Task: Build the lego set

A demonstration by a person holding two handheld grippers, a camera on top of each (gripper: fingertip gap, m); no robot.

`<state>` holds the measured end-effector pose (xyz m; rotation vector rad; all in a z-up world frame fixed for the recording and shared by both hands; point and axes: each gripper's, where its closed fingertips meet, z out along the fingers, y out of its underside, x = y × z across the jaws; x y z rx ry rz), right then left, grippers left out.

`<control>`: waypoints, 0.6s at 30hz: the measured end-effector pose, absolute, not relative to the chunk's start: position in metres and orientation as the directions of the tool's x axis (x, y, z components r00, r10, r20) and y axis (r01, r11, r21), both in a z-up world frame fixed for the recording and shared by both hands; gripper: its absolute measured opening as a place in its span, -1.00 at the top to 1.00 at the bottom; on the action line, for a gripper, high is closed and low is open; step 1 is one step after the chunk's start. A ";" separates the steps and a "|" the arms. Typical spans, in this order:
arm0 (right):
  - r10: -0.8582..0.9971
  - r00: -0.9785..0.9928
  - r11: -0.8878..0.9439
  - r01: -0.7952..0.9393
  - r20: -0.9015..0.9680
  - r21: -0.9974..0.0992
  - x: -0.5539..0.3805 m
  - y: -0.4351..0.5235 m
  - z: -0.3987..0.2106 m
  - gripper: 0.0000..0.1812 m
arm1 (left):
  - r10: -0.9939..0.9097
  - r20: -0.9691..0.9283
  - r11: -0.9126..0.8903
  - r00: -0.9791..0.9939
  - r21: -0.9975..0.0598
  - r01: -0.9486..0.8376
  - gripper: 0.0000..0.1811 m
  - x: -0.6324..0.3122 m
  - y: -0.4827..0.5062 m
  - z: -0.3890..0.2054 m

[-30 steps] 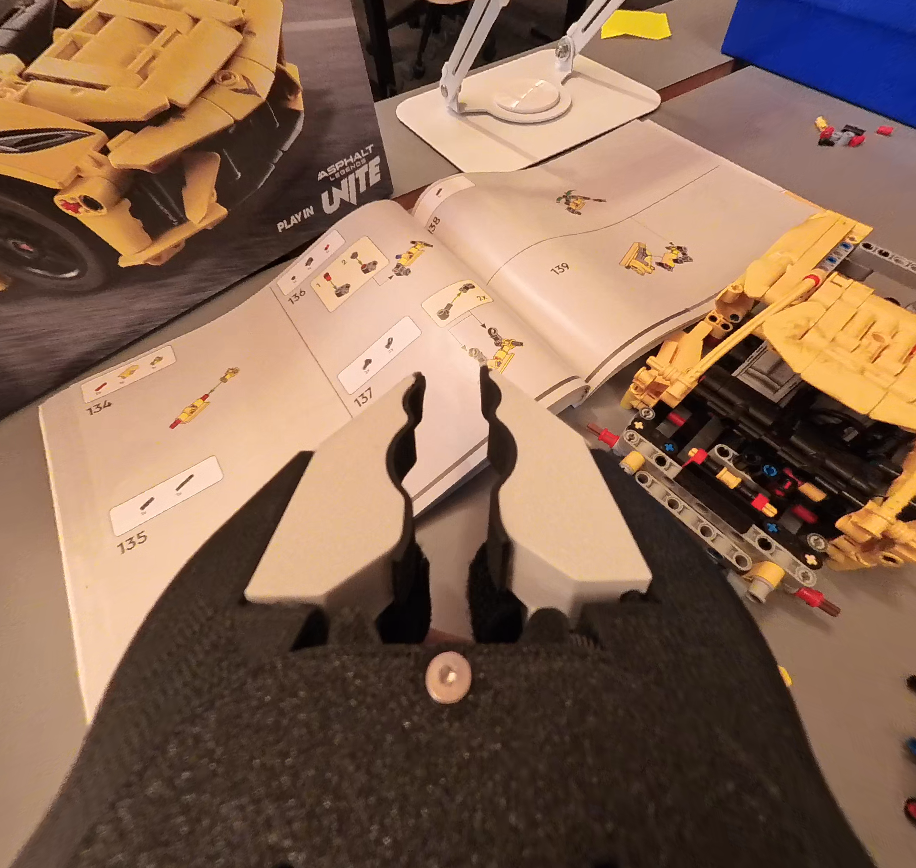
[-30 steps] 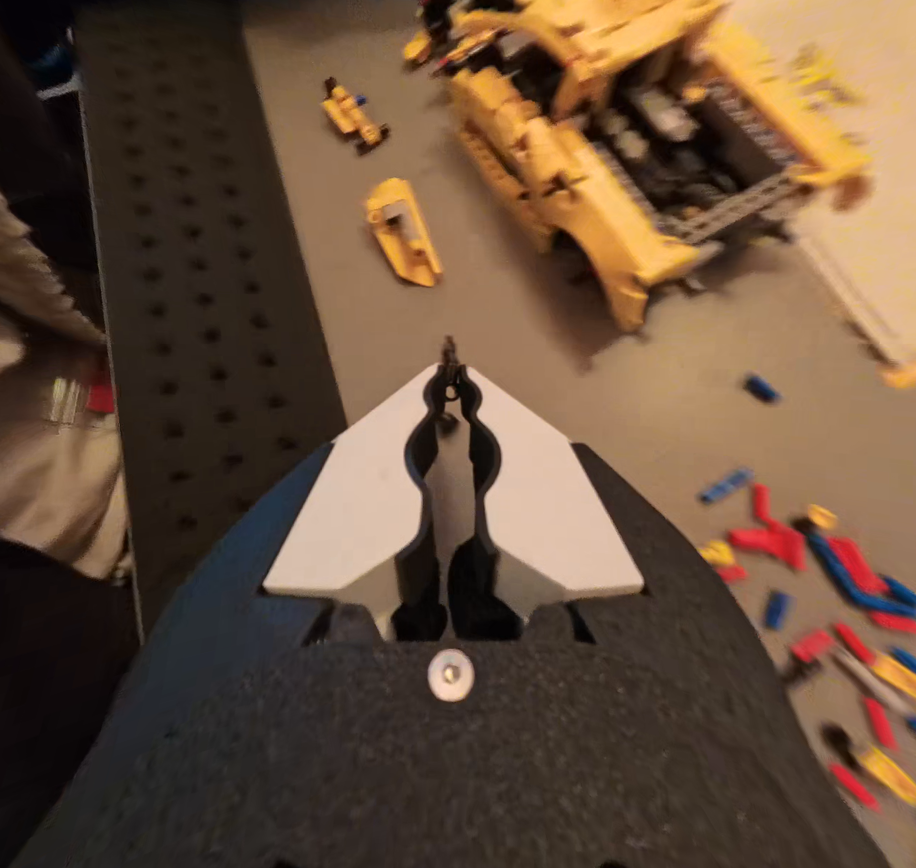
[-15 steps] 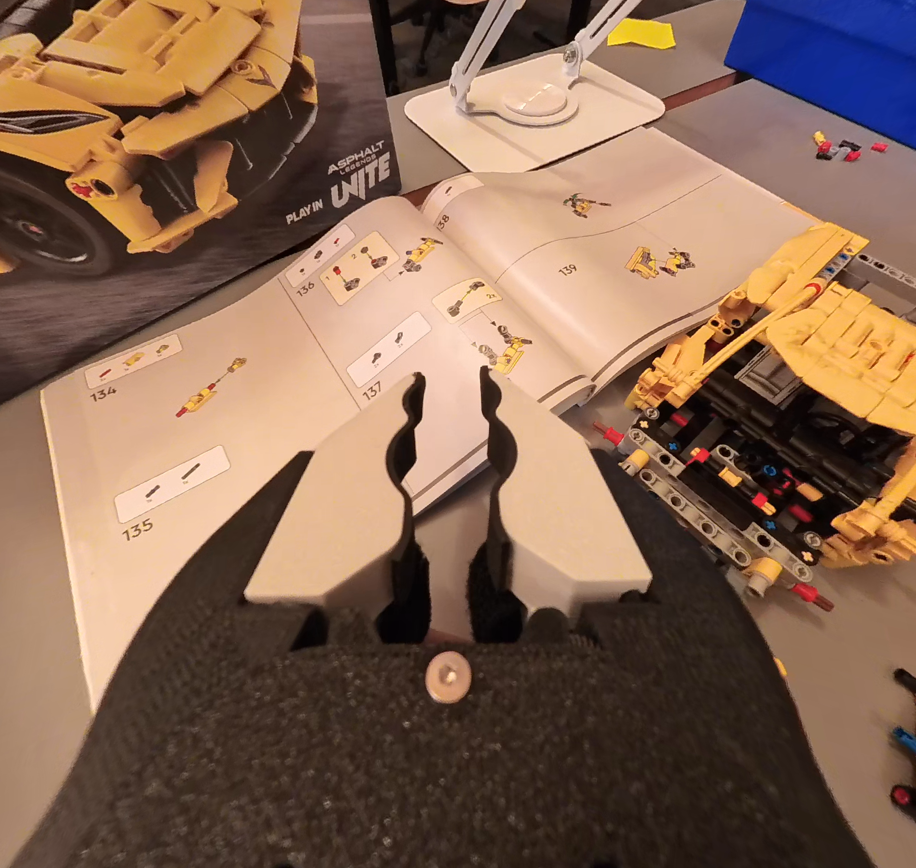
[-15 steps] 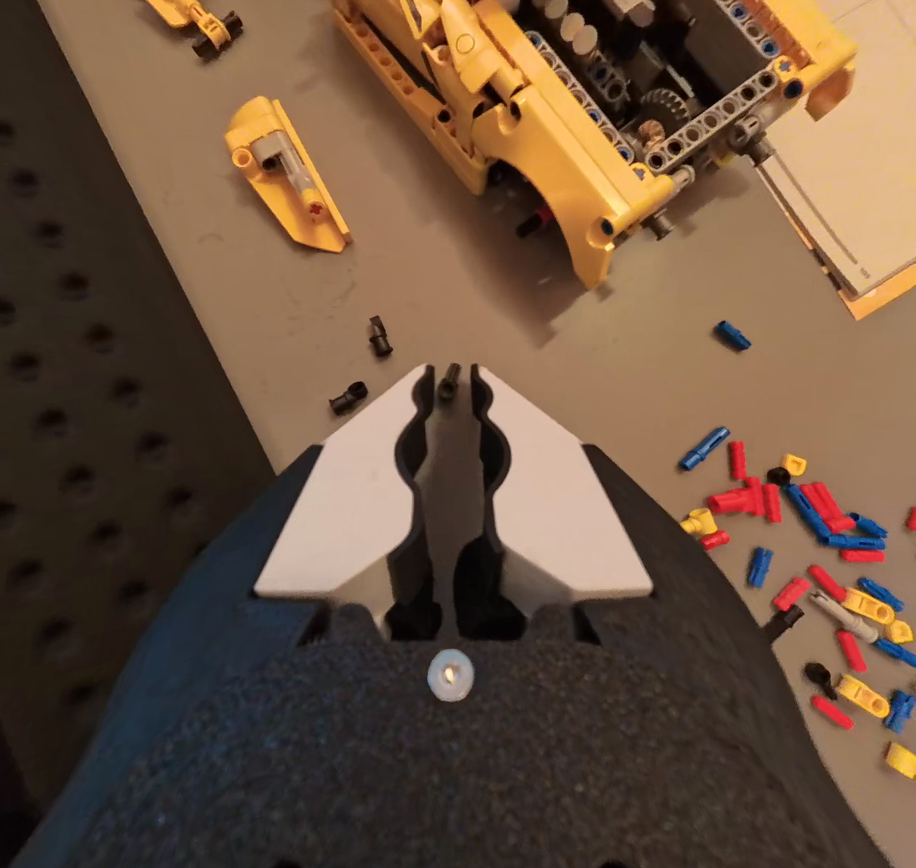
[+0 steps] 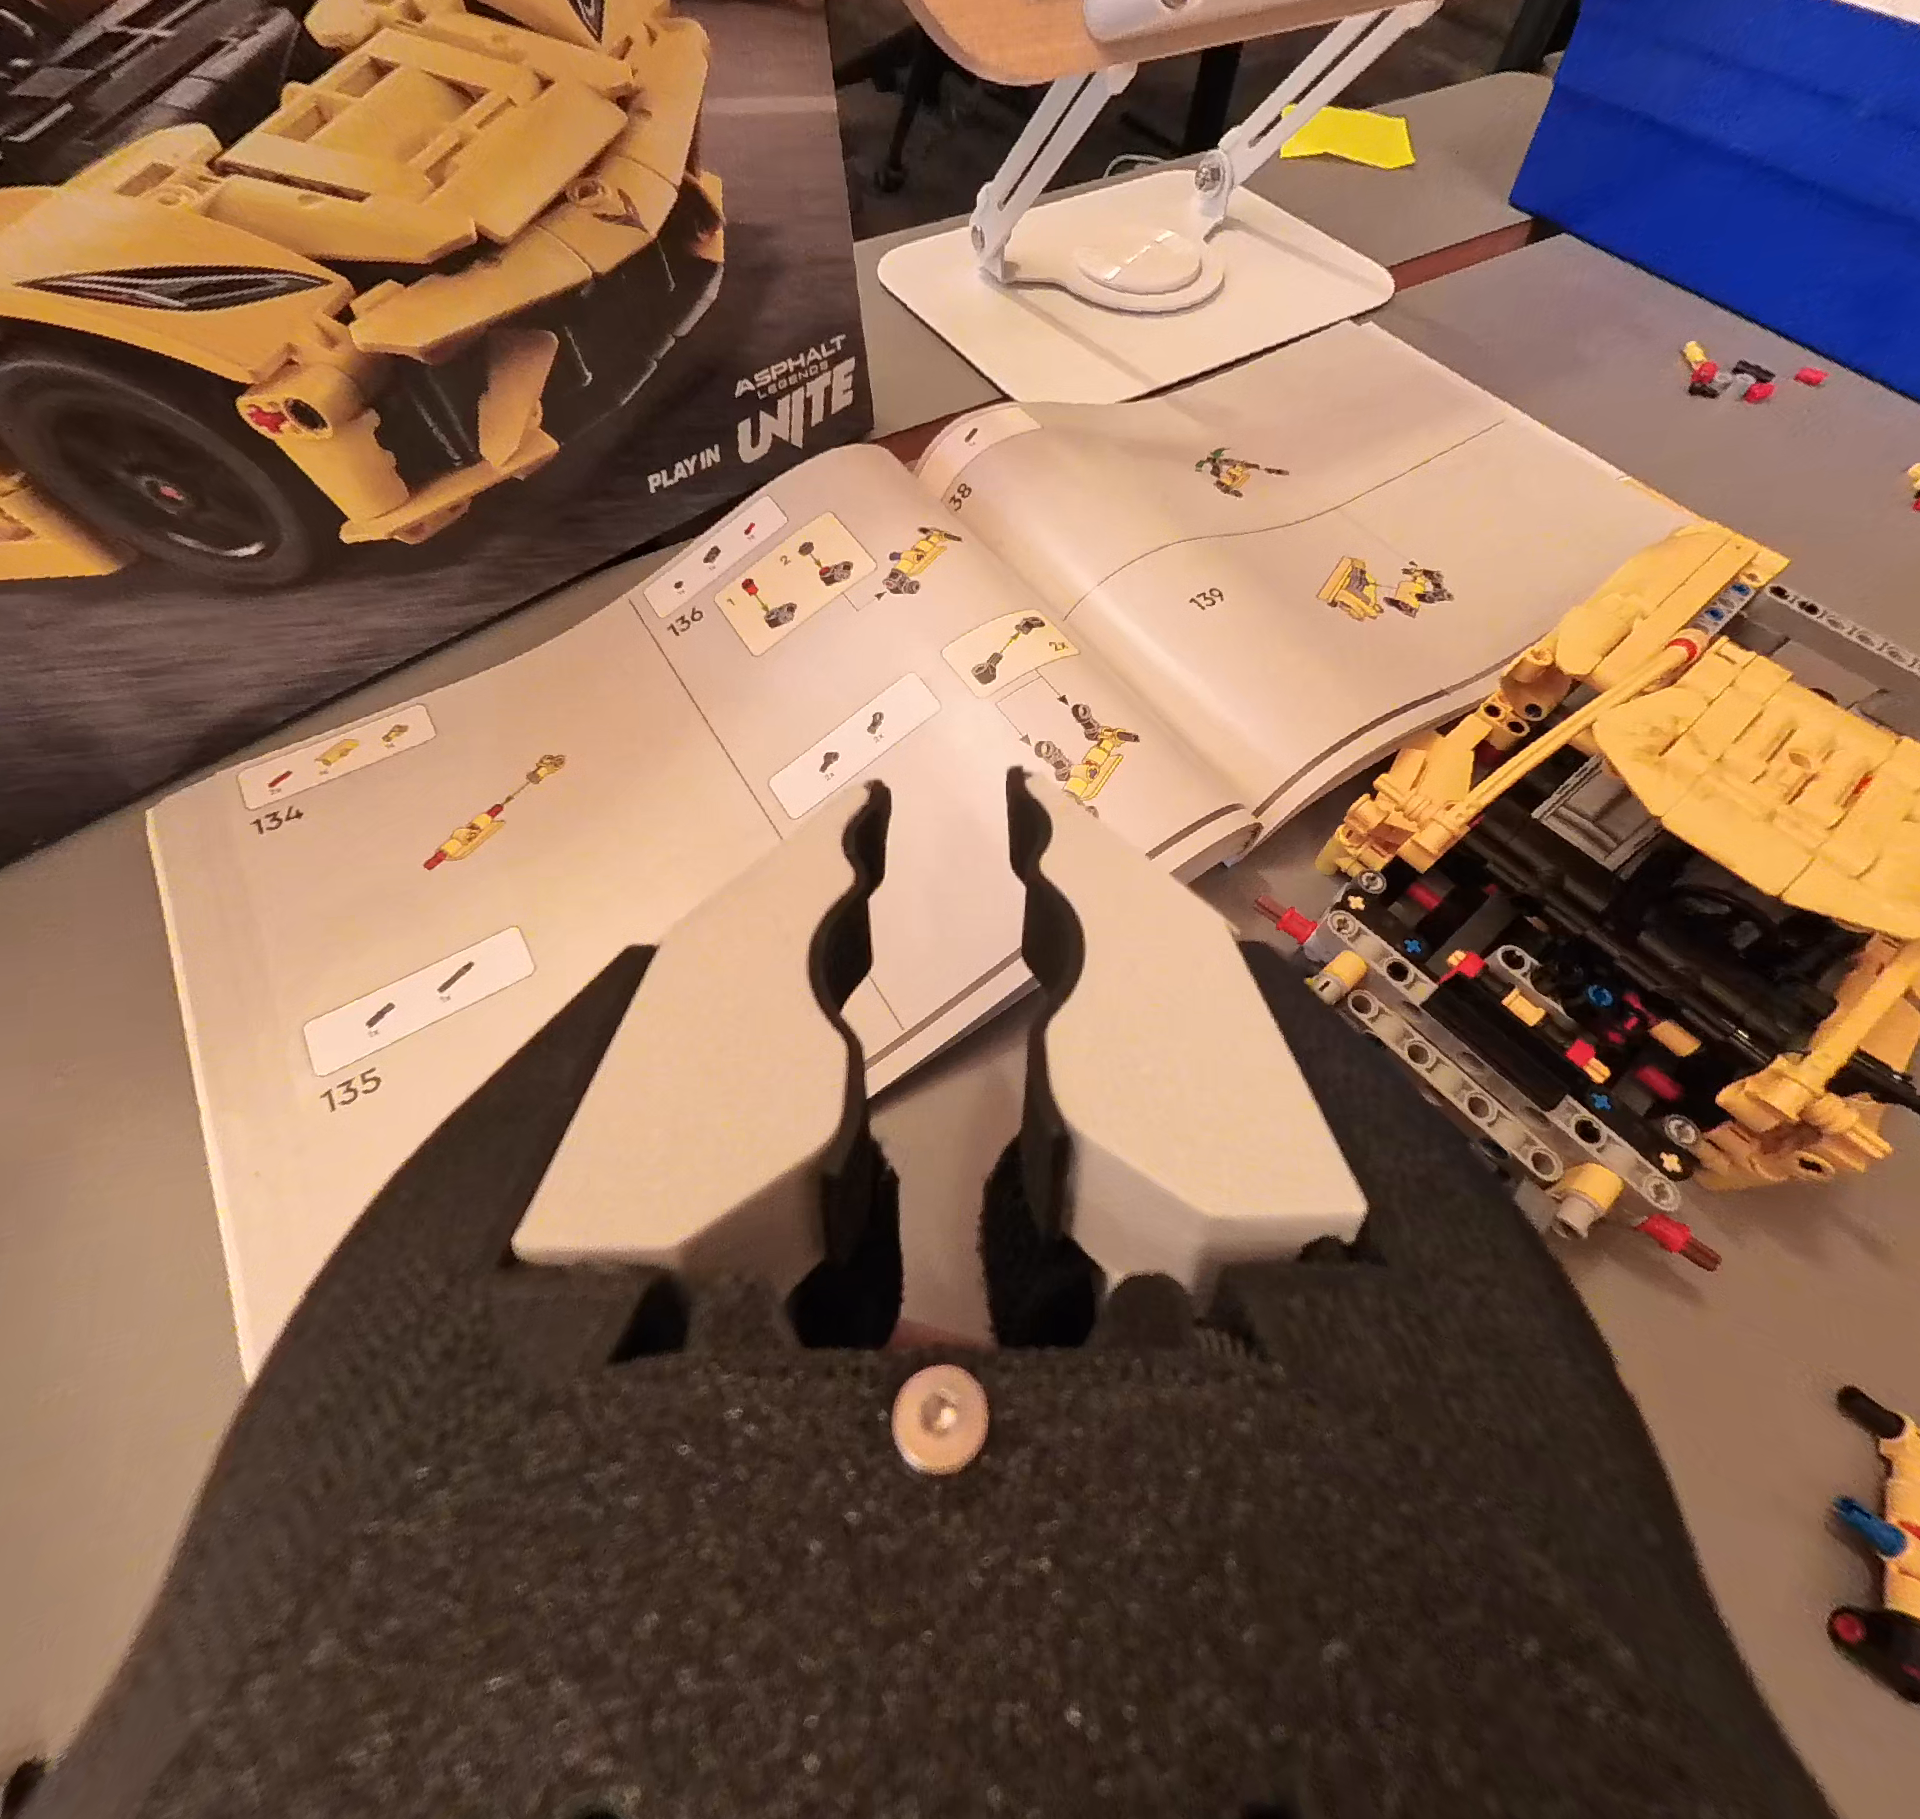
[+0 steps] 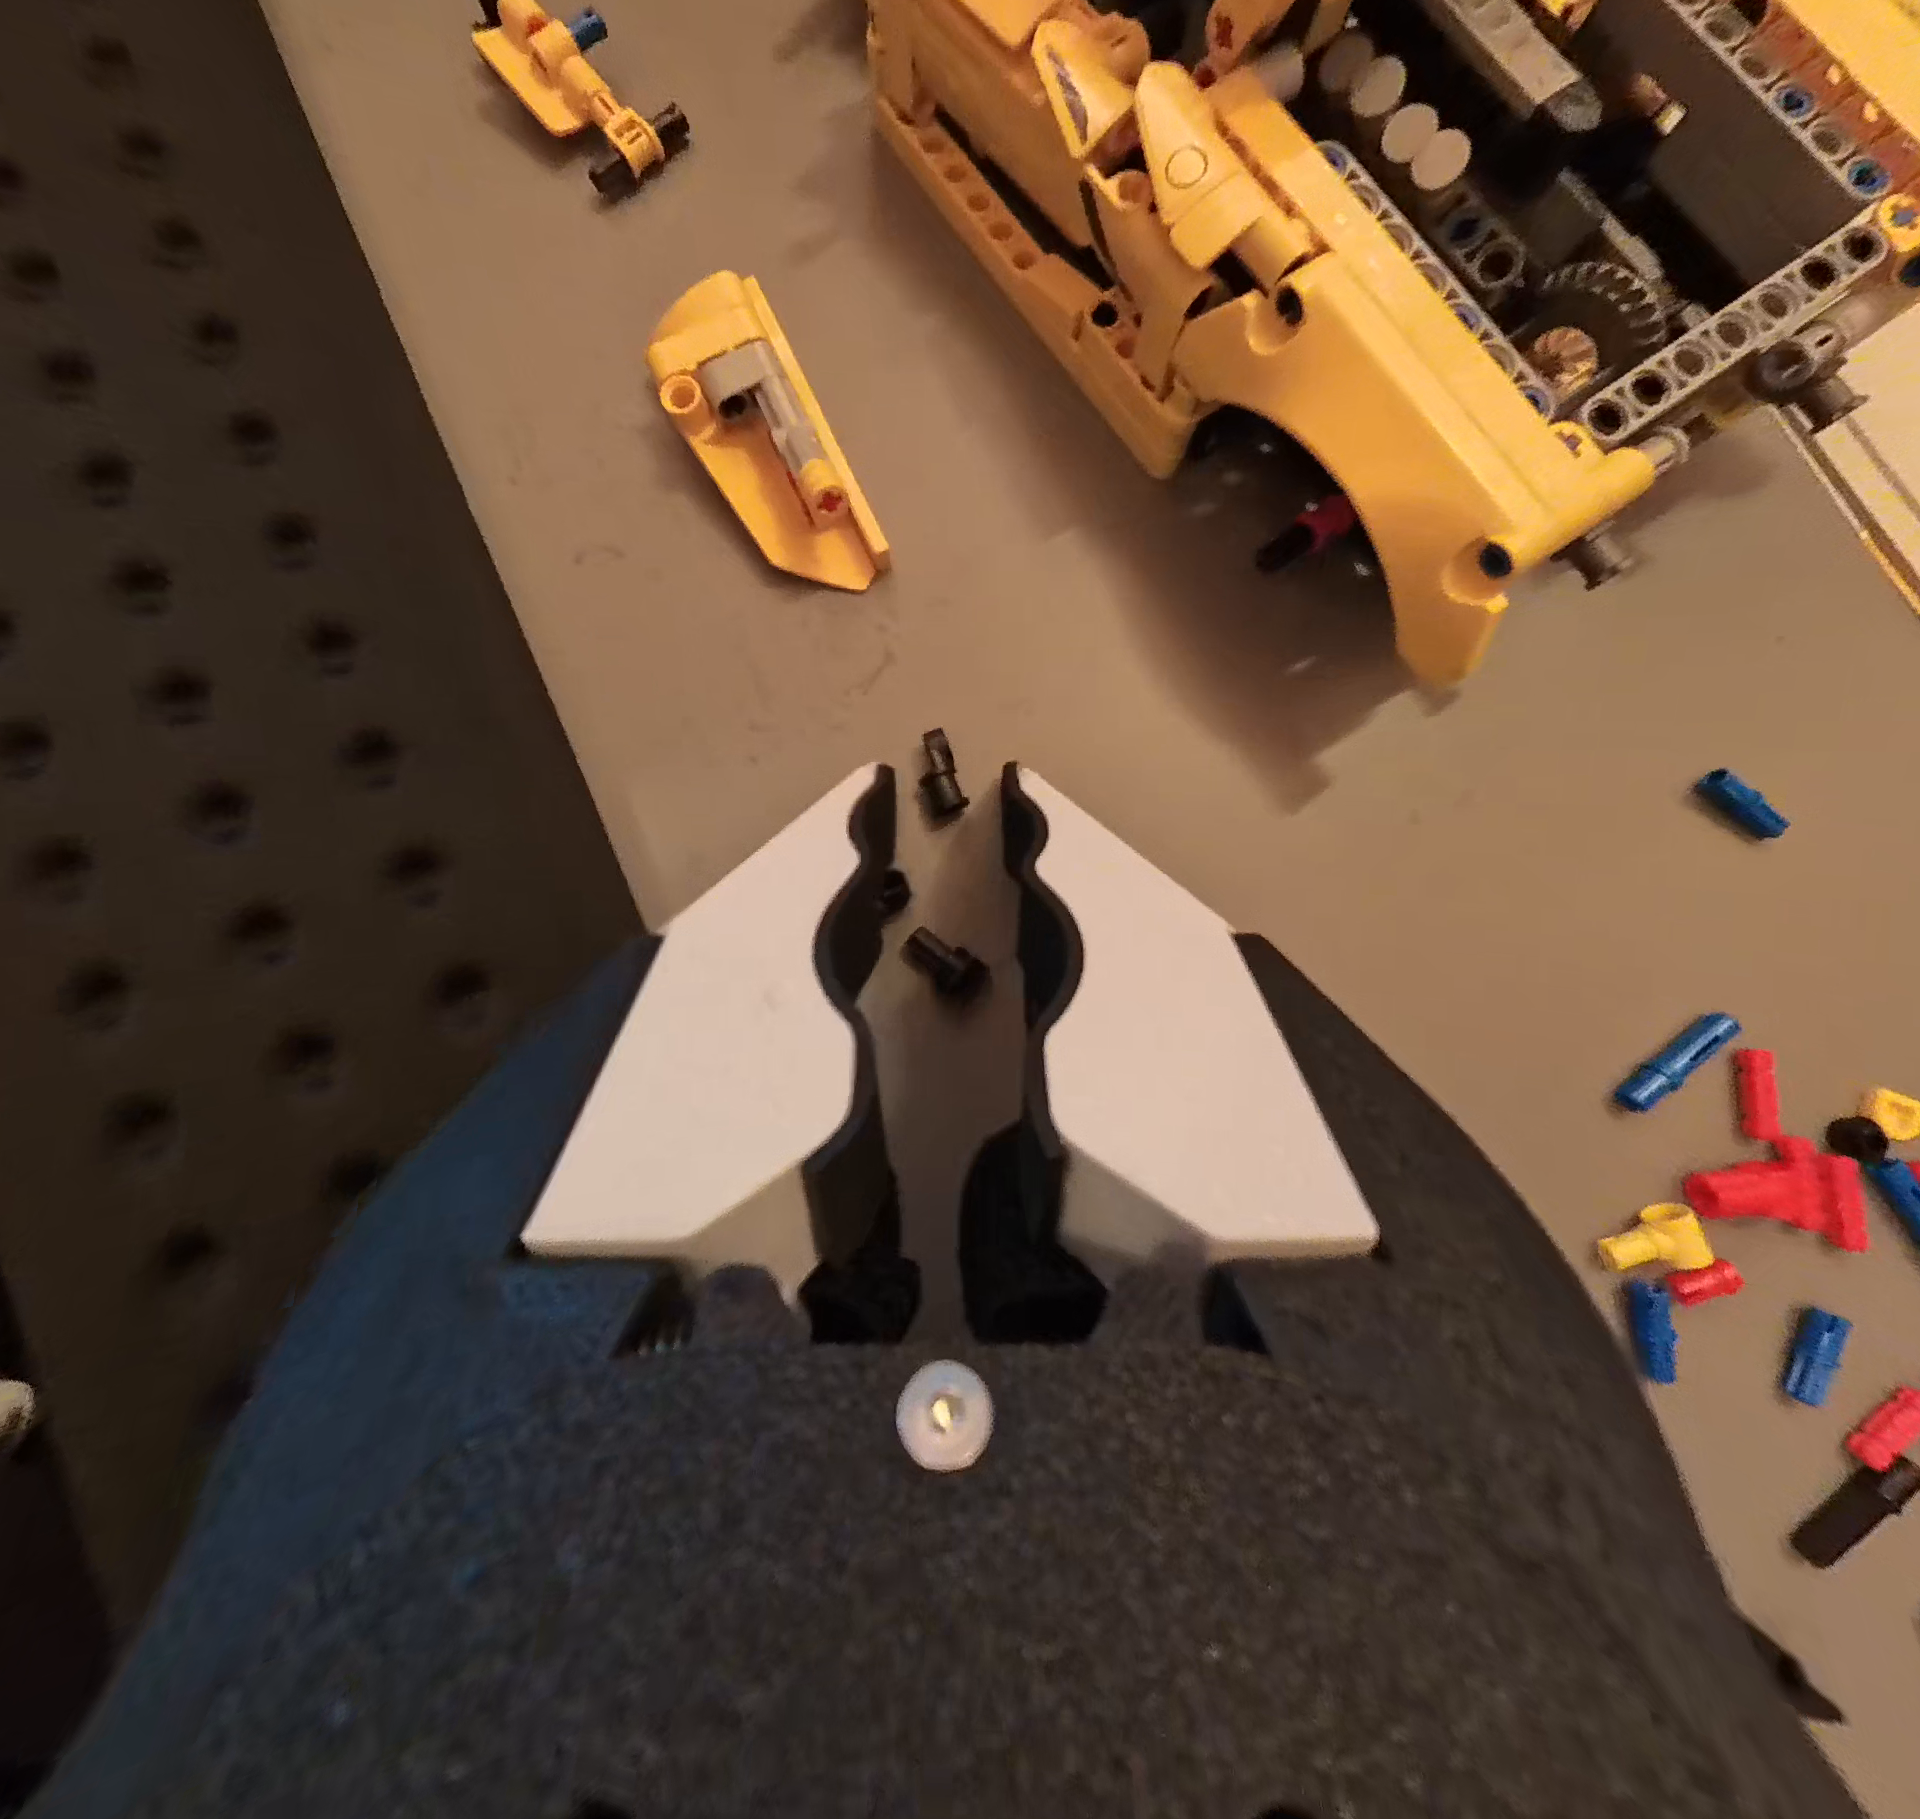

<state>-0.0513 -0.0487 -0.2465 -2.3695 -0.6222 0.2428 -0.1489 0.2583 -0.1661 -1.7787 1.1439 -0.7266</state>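
Left gripper (image 5: 943, 793) jaws apart, empty, over the manual (image 5: 665, 793); car (image 5: 1621, 896) to its right on the table (image 5: 62, 1146). Right gripper (image 6: 943, 782) jaws apart, holding nothing, black pins (image 6: 943, 772) on the table between its fingertips, panel (image 6: 769, 439) and car (image 6: 1299, 242) beyond.

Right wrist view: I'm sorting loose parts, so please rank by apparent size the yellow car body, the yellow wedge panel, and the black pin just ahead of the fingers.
1. Yellow car body
2. Yellow wedge panel
3. Black pin
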 end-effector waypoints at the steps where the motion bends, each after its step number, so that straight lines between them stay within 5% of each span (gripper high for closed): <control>1: 0.498 0.867 -0.660 0.381 0.002 -0.648 -0.050 -0.048 -0.247 0.83 | -0.914 0.015 -0.195 0.406 -0.893 -0.405 0.75 -0.149 0.258 -0.167; 11: 0.500 0.866 -0.623 0.362 0.003 -0.694 -0.053 -0.040 -0.225 0.91 | -0.930 0.005 -0.166 0.366 -0.897 -0.410 0.75 -0.143 0.250 -0.166; 15: 0.496 0.865 -0.514 0.224 -0.073 -0.828 -0.061 0.001 -0.162 0.91 | -1.000 -0.012 0.008 0.017 -0.964 -0.264 0.75 -0.120 0.177 -0.126; 18: 0.546 0.808 -0.547 0.145 -0.220 -0.824 -0.074 0.038 -0.124 0.91 | -0.971 -0.119 0.146 -0.209 -0.982 -0.116 0.75 -0.116 0.115 -0.105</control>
